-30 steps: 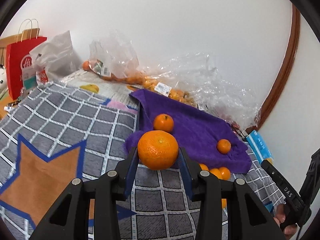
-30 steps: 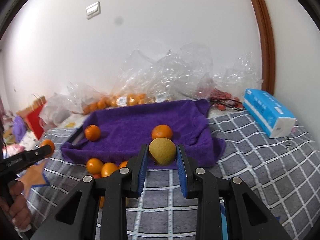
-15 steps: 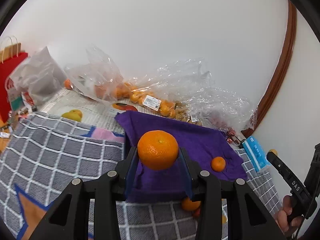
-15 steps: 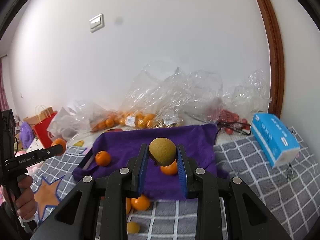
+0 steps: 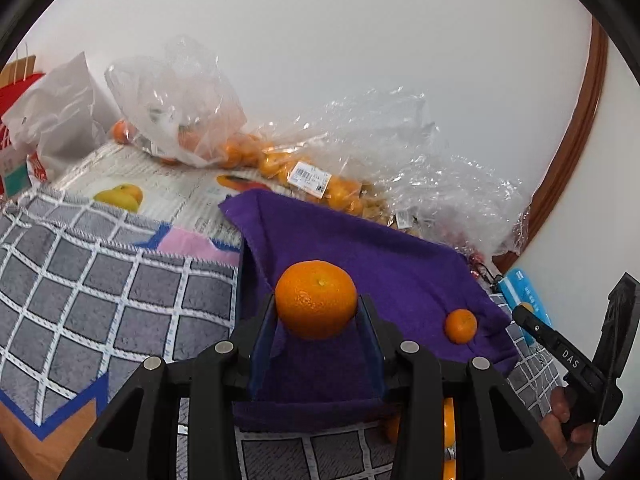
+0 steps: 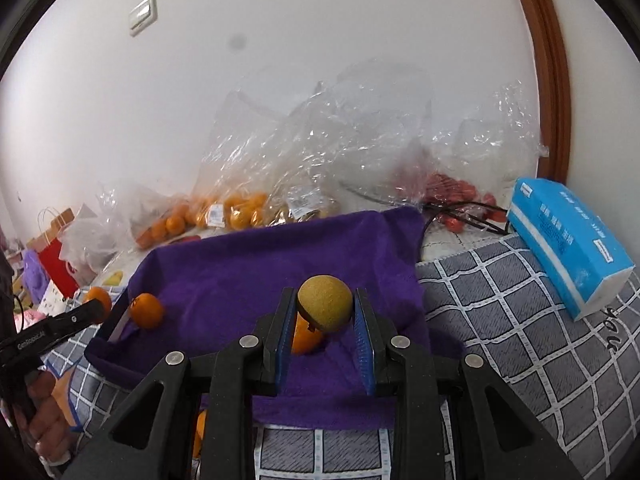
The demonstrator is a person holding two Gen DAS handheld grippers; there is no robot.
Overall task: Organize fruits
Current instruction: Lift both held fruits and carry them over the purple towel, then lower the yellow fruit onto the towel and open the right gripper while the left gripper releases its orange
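My left gripper (image 5: 316,312) is shut on a large orange (image 5: 315,299) and holds it above the near edge of a purple towel (image 5: 384,264). A small orange (image 5: 461,326) lies on the towel to the right. My right gripper (image 6: 325,316) is shut on a brownish-green round fruit (image 6: 325,309) above the same towel (image 6: 260,272). An orange (image 6: 146,310) lies at the towel's left side and another (image 6: 305,338) sits partly hidden behind the held fruit. Loose oranges (image 5: 448,420) lie on the mat below the towel's front edge.
Clear plastic bags of oranges (image 5: 224,148) and other fruit (image 6: 448,192) line the wall behind the towel. A blue tissue pack (image 6: 568,244) lies on the grey checked mat (image 6: 500,312) at the right. Red and white bags (image 5: 44,120) stand at the left.
Both grippers moved forward over the purple towel, each still holding its fruit. The towel and the bags behind it now look nearer.
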